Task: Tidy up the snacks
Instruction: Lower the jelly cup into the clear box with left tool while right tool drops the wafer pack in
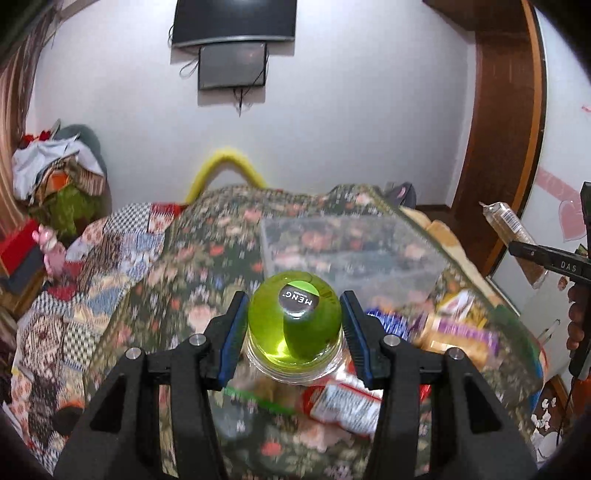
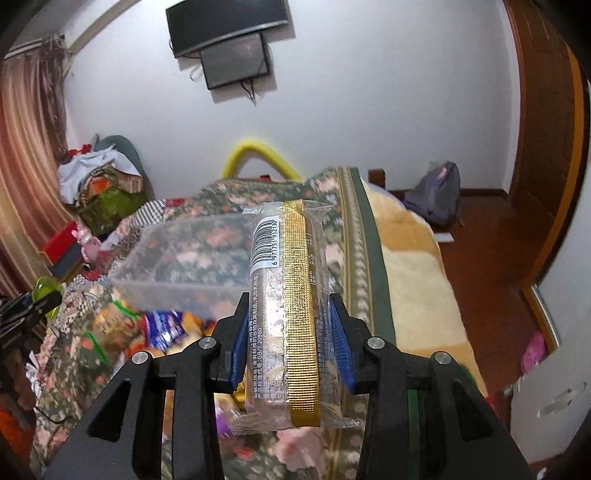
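Left tool clamps a green jelly cup, blue pads pressed on both its sides; cup's black "MENG" label faces the camera; cup hangs above the floral bedspread; clear plastic bin sits on the bedspread just beyond the cup, blurred; loose snack packets lie to the right of the cup, a red-and-white packet below it; right tool at the far right edge, well apart from the cup, grips a clear-wrapped bar with a barcode; yellow hoop stands past the bin; wall-mounted TV high above it.
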### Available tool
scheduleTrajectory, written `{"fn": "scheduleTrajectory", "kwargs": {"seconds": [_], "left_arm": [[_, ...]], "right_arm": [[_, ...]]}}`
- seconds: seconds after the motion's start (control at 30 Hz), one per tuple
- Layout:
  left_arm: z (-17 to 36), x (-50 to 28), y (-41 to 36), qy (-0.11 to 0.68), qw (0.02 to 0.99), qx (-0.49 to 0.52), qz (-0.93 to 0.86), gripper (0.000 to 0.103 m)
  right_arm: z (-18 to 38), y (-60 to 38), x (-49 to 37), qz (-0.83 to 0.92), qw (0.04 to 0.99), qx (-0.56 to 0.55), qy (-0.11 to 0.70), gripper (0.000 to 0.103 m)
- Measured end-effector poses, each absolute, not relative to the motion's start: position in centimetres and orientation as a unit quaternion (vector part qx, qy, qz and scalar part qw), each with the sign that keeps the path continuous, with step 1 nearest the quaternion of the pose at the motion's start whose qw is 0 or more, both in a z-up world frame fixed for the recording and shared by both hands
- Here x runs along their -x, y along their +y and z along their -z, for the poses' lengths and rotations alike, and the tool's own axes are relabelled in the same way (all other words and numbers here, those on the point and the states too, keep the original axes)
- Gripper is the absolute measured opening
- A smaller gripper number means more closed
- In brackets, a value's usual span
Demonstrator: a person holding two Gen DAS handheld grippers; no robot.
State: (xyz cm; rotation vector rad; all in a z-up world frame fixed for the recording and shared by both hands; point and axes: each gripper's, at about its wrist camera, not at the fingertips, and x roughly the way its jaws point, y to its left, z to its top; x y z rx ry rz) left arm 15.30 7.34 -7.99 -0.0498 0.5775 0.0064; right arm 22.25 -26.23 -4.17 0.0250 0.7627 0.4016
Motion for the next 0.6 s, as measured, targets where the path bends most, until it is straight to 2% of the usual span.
{"fn": "scheduleTrajectory", "kwargs": {"seconds": [0.27, 0.6], "left_arm": [[5.6, -19.7, 7.2, 0.273, 0.961, 0.039, 0.012, 0.050], [8.1, -26.7, 6.8, 0.324, 0.945, 0.052, 0.012, 0.050]], "right_arm": [[2.7, -23.5, -23.7, -0.224, 0.914, -0.012, 0.337, 0.036], [4.1, -19.4, -26.6, -0.254, 0.905, 0.005, 0.342, 0.036]]}}
